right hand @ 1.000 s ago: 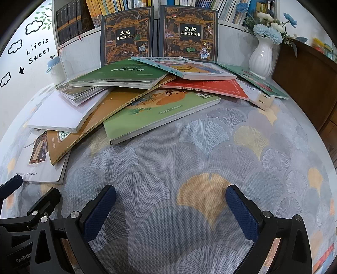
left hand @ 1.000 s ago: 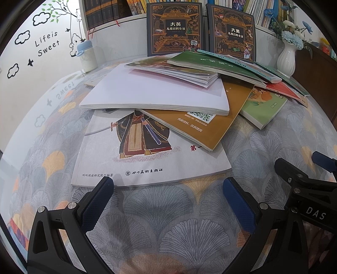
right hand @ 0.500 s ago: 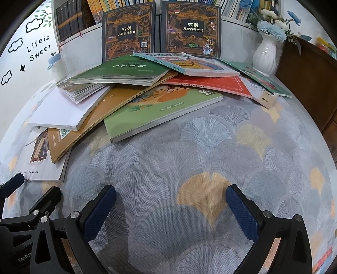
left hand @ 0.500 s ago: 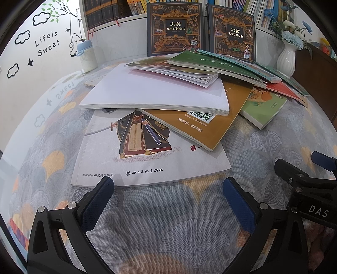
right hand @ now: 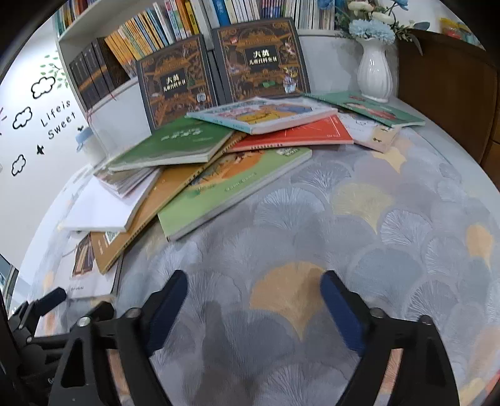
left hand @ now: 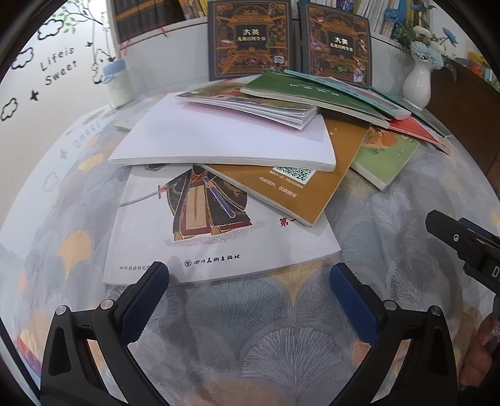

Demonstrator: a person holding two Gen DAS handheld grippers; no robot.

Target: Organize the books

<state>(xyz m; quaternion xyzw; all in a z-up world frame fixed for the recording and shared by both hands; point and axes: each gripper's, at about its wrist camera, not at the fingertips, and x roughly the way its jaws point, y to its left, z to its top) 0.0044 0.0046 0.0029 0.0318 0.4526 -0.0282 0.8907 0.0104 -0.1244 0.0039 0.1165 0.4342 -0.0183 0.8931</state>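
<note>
Nearest in the left wrist view, left gripper point(left hand: 248, 279) with jaws spread wide and nothing between them, poised over the fan-patterned tablecloth point(left hand: 265, 343), left fingertip just overlapping the near edge of the white book with a robed swordsman point(left hand: 218, 231); at 3 o'clock, part of the other gripper's black body; toward 12 o'clock, ochre book with a QR code point(left hand: 300, 190) lying across the swordsman book, plain white book point(left hand: 225, 140) on top of both, then a thin fanned booklet point(left hand: 250, 106) and a dark green book point(left hand: 309, 93) higher in the heap; at 2 o'clock, light green book point(left hand: 387, 156) flat on the cloth. In the right wrist view, right gripper point(right hand: 253, 285) over bare cloth, jaws closing yet apart, gripping nothing; heap spreading from 9 to 1 o'clock, well apart from the fingertips; red book point(right hand: 300, 136) under a teal-edged picture book point(right hand: 265, 114); farthest, two dark ornate volumes point(right hand: 259, 62) upright against the bookshelf point(right hand: 156, 28), white vase point(right hand: 373, 71) of blue flowers at 1 o'clock.
</note>
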